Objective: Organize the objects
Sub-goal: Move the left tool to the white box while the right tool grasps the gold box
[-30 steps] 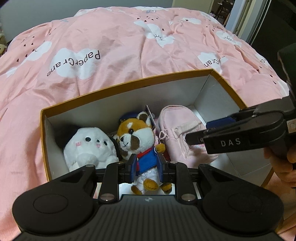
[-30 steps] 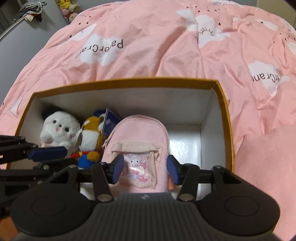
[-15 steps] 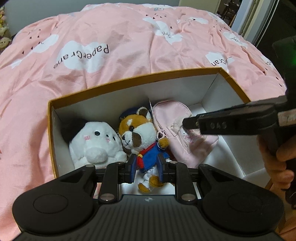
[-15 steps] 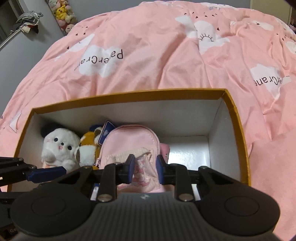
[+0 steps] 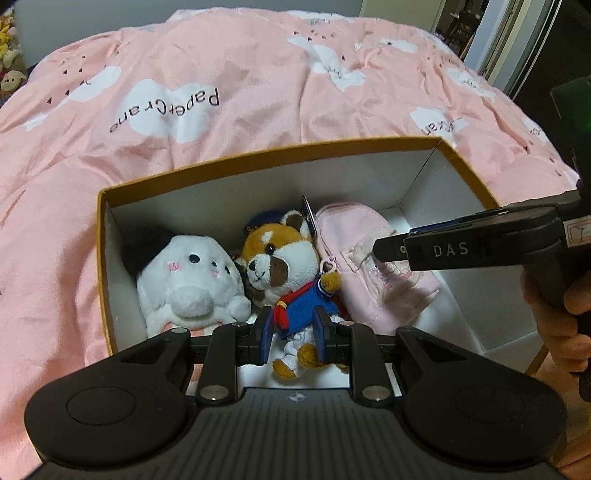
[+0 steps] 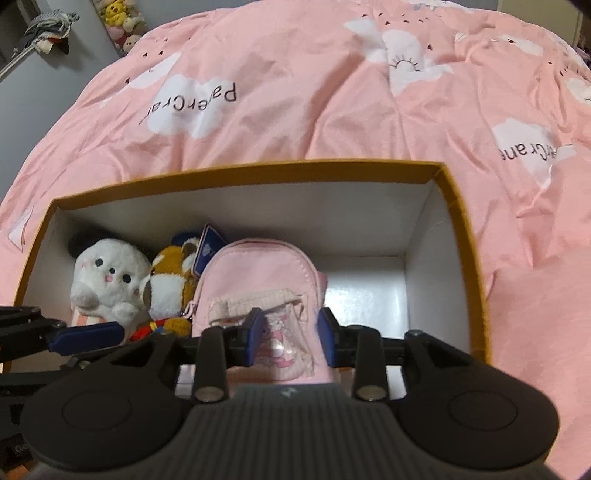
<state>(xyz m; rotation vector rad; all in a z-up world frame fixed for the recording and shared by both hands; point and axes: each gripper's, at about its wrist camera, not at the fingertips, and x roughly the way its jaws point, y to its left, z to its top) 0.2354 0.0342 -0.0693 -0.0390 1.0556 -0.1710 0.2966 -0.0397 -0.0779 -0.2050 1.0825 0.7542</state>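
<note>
One pink pouch [image 6: 258, 280], lengthwise toward box [image 6: 458, 206] back.

I see a pink cloud-print duvet [image 5: 229, 110] covering the bed, and plush toys [image 6: 118, 22] piled by the far wall.

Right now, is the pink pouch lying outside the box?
No, the pink pouch sits inside the box, beside the fox plush.

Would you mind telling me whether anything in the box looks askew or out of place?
Nothing looks damaged or spilled. The white plush, the fox plush and the pink pouch crowd the box's left part, leaning on one another, while its right end stays bare.
</note>
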